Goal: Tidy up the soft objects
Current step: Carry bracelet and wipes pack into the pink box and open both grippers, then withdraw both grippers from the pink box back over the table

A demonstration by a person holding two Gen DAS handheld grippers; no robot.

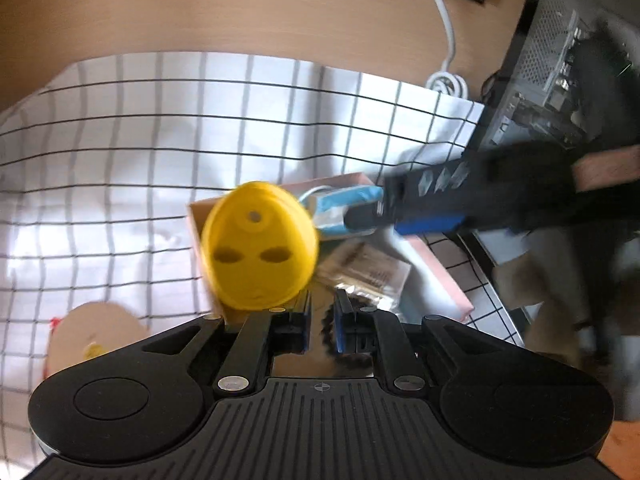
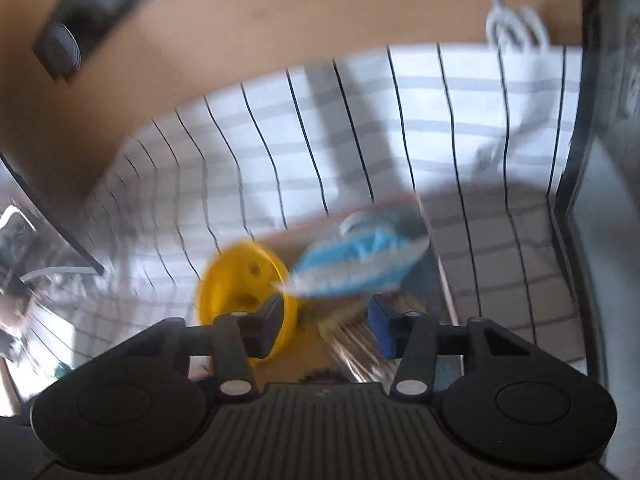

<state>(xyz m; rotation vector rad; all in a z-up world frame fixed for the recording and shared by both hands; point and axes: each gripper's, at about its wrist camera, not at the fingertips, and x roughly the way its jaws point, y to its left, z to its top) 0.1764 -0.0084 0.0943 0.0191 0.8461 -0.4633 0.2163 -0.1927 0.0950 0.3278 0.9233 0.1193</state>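
Far left on the checked cloth [image 1: 160, 128], over the bench [image 1: 240, 12]: a round tan soft item [image 1: 92, 336], still outside, well apart from the pink box [image 1: 440, 276]. Left to be sorted, by the look of it. Next along, a yellow egg-shaped toy [image 1: 260, 252] at the box's left edge, blurred; resting in the box or dropping, could not tell. Inside the box: a clear crinkly packet [image 1: 368, 272] already in place, and a blue-and-white pouch [image 1: 340, 208] over its far end. Judged roughly midway: a few things boxed, at least one still out.

Left claw [image 1: 322, 320]: jaws nearly together, only a narrow slit, nothing gripped between them, blue pad [image 1: 340, 328] bare. Hung just above the box's near side, the yellow toy just beside its left finger.

Right claw [image 1: 360, 216], reached in from the right with a dark-gloved hand [image 1: 520, 188] behind it: jaws about half open, tips at the blue-and-white pouch. From its own camera, right claw [image 2: 326, 320] with the pouch [image 2: 352, 268] ahead of the fingers, heavily smeared; pinched or just let go, could not tell. No firm squeeze seen on the pads [image 2: 382, 332].
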